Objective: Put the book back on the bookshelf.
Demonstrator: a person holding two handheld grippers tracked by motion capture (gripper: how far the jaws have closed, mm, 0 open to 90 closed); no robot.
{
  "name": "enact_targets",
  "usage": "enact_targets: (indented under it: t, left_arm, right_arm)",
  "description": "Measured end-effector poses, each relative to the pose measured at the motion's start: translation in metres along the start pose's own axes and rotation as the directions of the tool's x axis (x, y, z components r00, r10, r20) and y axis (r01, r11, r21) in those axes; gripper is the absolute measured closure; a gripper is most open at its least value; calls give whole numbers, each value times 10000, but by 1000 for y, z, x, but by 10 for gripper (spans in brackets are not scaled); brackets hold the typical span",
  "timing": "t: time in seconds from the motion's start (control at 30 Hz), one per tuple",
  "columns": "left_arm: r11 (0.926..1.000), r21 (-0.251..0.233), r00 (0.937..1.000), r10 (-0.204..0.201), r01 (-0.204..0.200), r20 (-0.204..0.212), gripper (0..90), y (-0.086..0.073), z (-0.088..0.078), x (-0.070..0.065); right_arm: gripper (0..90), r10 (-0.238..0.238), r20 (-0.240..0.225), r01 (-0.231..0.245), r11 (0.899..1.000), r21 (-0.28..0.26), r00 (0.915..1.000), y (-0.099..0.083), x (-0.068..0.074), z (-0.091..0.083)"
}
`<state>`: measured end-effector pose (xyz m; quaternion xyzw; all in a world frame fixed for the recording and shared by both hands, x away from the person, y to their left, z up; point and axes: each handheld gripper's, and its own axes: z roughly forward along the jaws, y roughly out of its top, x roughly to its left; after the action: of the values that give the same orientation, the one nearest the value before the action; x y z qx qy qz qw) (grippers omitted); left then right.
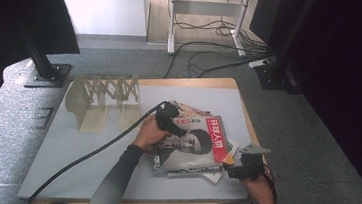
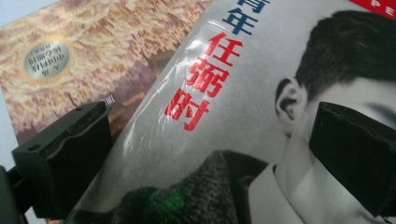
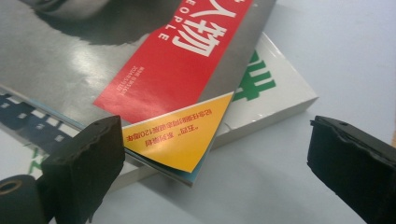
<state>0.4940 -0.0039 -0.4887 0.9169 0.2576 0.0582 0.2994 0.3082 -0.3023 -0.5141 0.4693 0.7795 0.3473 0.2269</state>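
Apparently to steady and lift it, wide-open left tongs [image 1: 170, 117] press the top magazine [image 1: 193, 143] of a desk stack while open, empty right tongs [image 1: 237, 171] approach its corner.

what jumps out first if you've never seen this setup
A grey magazine with a portrait and a red title band tops a messy stack mid-table, its near corner folded up yellow. The left tongs press open on its cover; the right tongs gape at that corner. A wooden rack stands behind.

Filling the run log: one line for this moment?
left gripper: open, over top magazine | right gripper: open, at its folded corner | stack on table, rack behind
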Motion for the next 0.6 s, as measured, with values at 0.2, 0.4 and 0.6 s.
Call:
enact_targets:
  t: [0.2, 0.4, 0.6]
  left_arm:
    - [10000, -12, 10000, 12, -12, 21, 0, -8, -5, -5]
    - [10000, 80, 10000, 56, -56, 9, 0, -14, -10, -9]
    - [9999, 68, 10000, 85, -85, 3, 0, -20, -14, -12]
  right_arm:
    - [42, 105, 192, -107, 9999, 73, 9998, 0, -6, 1]
    - [42, 130, 413, -139, 9997, 195, 9991, 2, -11, 3]
    - [43, 235, 538, -250, 9993, 282, 9983, 4, -17, 6]
